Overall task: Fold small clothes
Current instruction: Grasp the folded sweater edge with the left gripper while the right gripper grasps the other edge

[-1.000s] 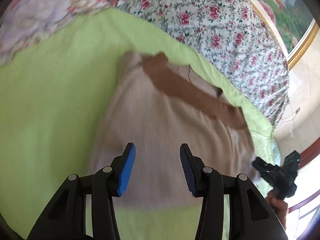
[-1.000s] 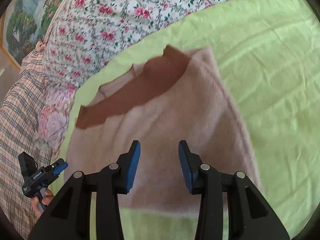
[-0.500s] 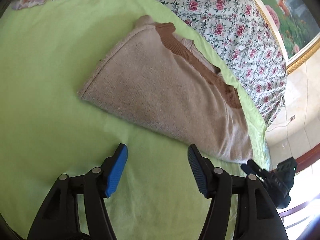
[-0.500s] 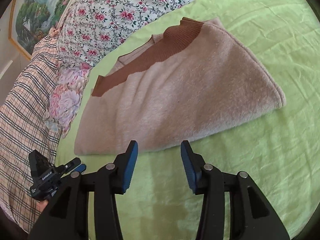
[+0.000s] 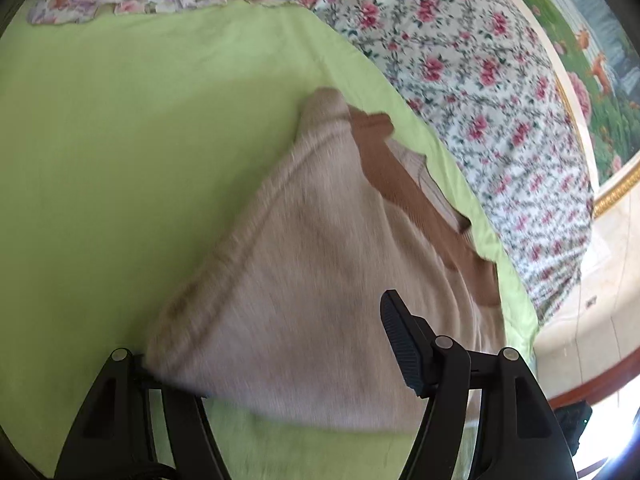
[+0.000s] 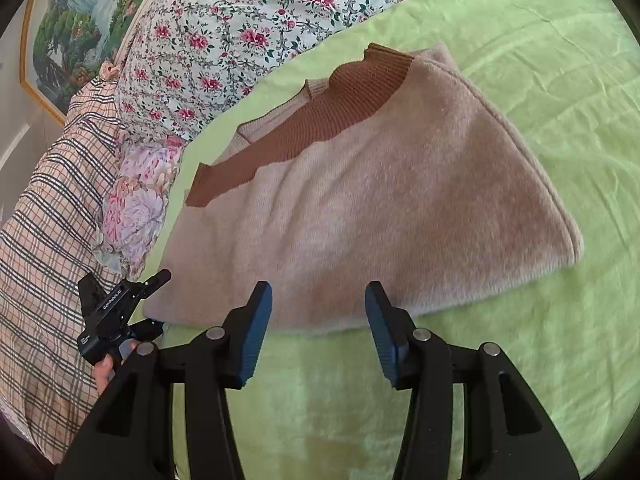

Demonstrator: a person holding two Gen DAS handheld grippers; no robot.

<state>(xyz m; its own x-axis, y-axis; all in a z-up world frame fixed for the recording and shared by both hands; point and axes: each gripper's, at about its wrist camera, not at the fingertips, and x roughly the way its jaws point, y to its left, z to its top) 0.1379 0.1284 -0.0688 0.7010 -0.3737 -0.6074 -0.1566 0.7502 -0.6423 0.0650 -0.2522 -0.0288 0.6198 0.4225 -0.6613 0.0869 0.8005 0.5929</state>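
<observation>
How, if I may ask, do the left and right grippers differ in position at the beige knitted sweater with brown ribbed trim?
The left gripper straddles the beige knitted sweater's near corner, cloth between its jaws; the right gripper stands at the near edge, jaws empty. The left jaws have just been closing, the right opening. Both are open above the green sheet.

sweater point(image 6: 360, 200): beige, brown ribbed band | sheet point(image 6: 520, 360): lime green | quilt point(image 6: 240, 20): pink floral | blanket point(image 6: 40, 220): plaid
</observation>
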